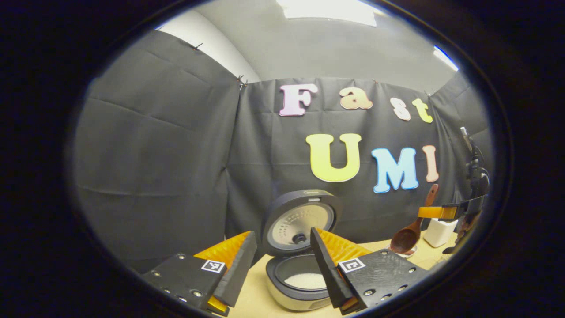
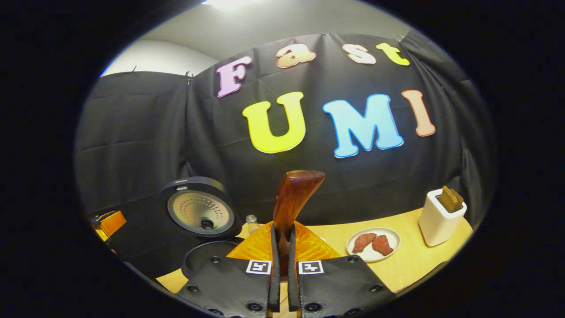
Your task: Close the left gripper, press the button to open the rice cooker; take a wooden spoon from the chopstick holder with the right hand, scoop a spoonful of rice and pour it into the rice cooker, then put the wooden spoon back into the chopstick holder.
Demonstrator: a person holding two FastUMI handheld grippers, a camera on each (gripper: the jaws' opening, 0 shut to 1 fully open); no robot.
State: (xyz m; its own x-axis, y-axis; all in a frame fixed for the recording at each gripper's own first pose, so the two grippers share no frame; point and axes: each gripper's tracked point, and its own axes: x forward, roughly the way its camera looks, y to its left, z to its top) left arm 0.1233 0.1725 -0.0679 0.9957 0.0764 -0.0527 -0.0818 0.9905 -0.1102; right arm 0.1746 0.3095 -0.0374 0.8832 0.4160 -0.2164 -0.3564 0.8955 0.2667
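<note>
1 rice cooker (image 1: 300,269), 1 wooden spoon (image 1: 408,236), 1 chopstick holder (image 2: 441,218), 1 plate (image 2: 373,244), 2 hand-held grippers.

Layout relative to the rice cooker (image 1: 300,282), which stands on the table (image 1: 256,296) before the booth wall, its lid (image 1: 302,221) raised behind the pot, rice (image 1: 306,280) inside. In the right gripper view, to its right: a small jar (image 2: 252,223) just beside, a plate (image 2: 373,244) farther, the chopstick holder (image 2: 441,218) farthest.

Wooden spoon (image 2: 293,198) bowl hidden below right tongs (image 2: 282,265); rice cooker (image 2: 198,221) base half hidden.
</note>
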